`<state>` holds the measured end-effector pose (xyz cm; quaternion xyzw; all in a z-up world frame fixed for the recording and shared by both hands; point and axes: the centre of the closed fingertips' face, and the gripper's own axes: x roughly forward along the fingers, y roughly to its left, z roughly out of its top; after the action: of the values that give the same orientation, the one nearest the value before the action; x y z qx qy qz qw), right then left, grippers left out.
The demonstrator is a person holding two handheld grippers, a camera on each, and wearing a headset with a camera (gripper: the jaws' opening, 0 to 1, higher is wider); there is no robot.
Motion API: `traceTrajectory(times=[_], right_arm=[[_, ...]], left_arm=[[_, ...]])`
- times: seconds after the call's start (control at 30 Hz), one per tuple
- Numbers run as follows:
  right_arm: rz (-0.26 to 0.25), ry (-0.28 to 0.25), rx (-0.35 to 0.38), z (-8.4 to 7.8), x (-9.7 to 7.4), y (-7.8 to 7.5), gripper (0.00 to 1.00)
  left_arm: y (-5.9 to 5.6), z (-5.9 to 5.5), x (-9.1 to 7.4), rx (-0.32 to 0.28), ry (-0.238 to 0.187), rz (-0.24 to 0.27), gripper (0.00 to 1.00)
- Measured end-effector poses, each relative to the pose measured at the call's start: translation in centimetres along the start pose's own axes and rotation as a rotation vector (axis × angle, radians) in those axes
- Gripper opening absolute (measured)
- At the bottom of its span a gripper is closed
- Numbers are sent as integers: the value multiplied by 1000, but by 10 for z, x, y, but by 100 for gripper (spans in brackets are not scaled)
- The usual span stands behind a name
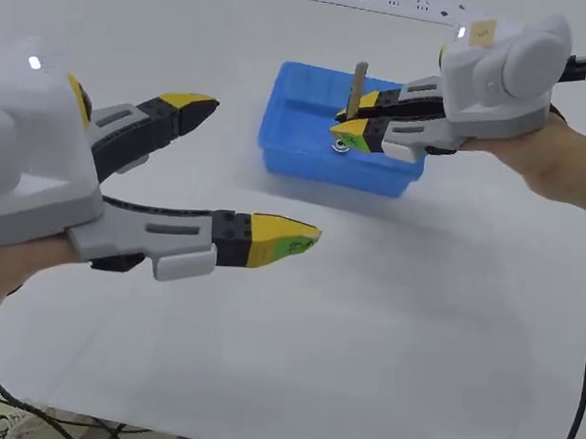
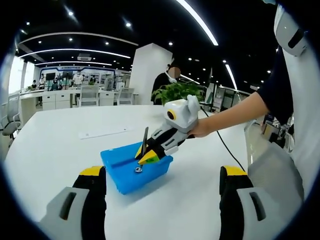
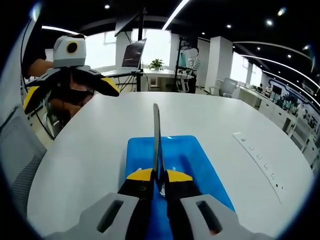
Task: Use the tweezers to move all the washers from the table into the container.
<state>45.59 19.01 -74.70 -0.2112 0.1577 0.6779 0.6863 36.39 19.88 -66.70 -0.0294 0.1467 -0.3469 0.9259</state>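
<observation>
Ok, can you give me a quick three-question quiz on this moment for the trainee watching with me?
1. True or false: the left gripper is shut on the tweezers.
2. Pick one: the right gripper is over A) a red bowl, B) the blue container, C) a cardboard box.
3. Fill in: the small metal ring seen in the container just below the right gripper is a ____.

Key: 1 false, as the left gripper is open and the right gripper holds the tweezers. 2 B. 3 washer.
</observation>
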Motion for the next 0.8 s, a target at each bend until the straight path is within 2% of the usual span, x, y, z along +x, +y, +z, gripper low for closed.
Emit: traceTrajectory(times=[0.17,0.23,0.27,0.33,0.4,0.5,0.57,0.63,0.7,0.8], right_arm=[[1,4,-11,2,-2,1,9],[0,5,-12,3,-3,0,9],[-1,4,-11,3,-4,0,9],[-4,2,-12,4,-5,-1,9],[-6,-1,-11,5,-7,-1,9],[-6,3,-15,4,-9,0,9],[-6,6,-19,4,-10,0,9],[-8,4,-16,3,-10,0,9],[-8,4,-18,3,-12,1,9],[-8,4,-20,3,-14,0,9]], left_arm=[[11,9,18,6,-22,0,99],[14,16,28,13,-39,-11,99],[13,22,34,21,-56,-32,98],[14,28,44,44,-59,-48,97],[15,30,55,65,-47,-74,91],[17,34,67,78,-51,-98,81],[16,38,76,96,-51,-89,82],[16,39,82,114,-40,-101,79],[20,38,87,126,-24,-112,71],[20,35,93,107,-15,-161,62]])
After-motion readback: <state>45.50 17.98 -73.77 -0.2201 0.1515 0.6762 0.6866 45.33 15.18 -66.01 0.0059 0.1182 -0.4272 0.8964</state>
